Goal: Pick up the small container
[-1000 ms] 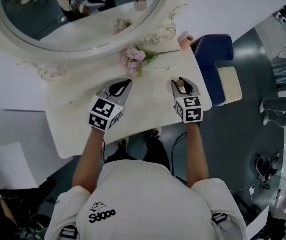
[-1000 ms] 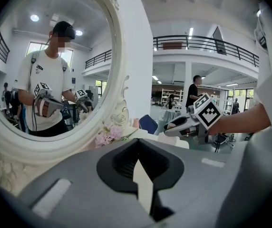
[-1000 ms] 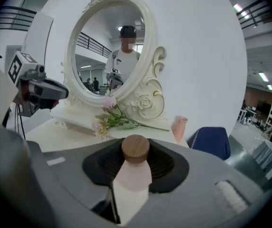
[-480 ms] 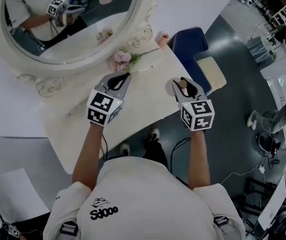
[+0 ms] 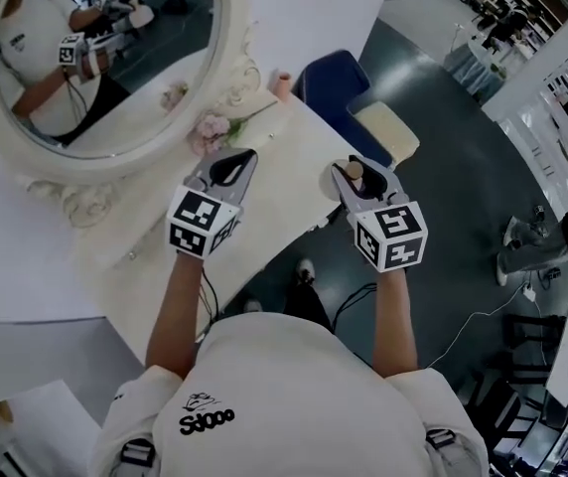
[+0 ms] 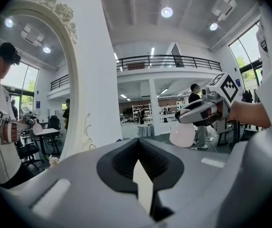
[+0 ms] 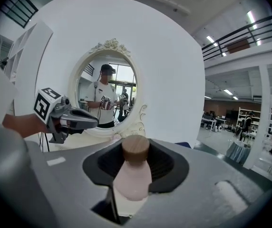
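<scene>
Our right gripper (image 5: 361,175), its jaws clamped on the small container (image 7: 132,174), pink with a brown cap, held in the air right of the mirror (image 5: 105,63), our left gripper (image 5: 232,165) nearer the mirror, jaws together and empty, above the tabletop (image 5: 279,182)

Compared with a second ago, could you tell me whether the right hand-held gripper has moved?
Yes. The right hand-held gripper, shut on the small container, has drawn away from the flowers, out over the table's right edge.
</scene>
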Demonstrator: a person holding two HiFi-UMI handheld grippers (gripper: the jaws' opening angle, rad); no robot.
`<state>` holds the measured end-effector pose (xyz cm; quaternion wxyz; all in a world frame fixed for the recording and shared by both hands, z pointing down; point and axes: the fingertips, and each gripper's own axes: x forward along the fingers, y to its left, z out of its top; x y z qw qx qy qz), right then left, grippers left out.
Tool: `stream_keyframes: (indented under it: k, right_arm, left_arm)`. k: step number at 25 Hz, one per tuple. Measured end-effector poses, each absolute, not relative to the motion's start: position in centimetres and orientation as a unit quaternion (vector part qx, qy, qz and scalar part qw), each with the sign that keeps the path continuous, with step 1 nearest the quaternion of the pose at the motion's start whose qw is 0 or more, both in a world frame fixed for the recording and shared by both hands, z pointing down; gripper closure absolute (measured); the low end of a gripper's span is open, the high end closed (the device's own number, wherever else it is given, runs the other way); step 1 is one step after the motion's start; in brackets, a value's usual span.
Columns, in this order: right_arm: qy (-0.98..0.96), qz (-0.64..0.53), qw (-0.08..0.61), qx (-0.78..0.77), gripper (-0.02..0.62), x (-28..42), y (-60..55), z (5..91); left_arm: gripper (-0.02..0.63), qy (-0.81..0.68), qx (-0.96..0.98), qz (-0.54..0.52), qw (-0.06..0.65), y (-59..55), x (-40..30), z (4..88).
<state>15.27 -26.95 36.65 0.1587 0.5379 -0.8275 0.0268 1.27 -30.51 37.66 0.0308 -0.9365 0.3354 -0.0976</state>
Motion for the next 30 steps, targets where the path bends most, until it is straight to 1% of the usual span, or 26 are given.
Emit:
stream_keyframes:
  k: [9,30]
  right_arm:
    - [-0.817,0.014,0.144,0.558,0.463,15.7,-24.4,35.0]
    - [-0.824,0.004,0.136,0.55,0.463,15.1,-24.0,33.9]
  left_arm:
    - [0.586,0.305,-0.947,-0.092,0.043,-28.6,2.7,36.9]
    - [0.587,0.308,-0.947,-0.07,0.061,-27.9,2.3,34.5]
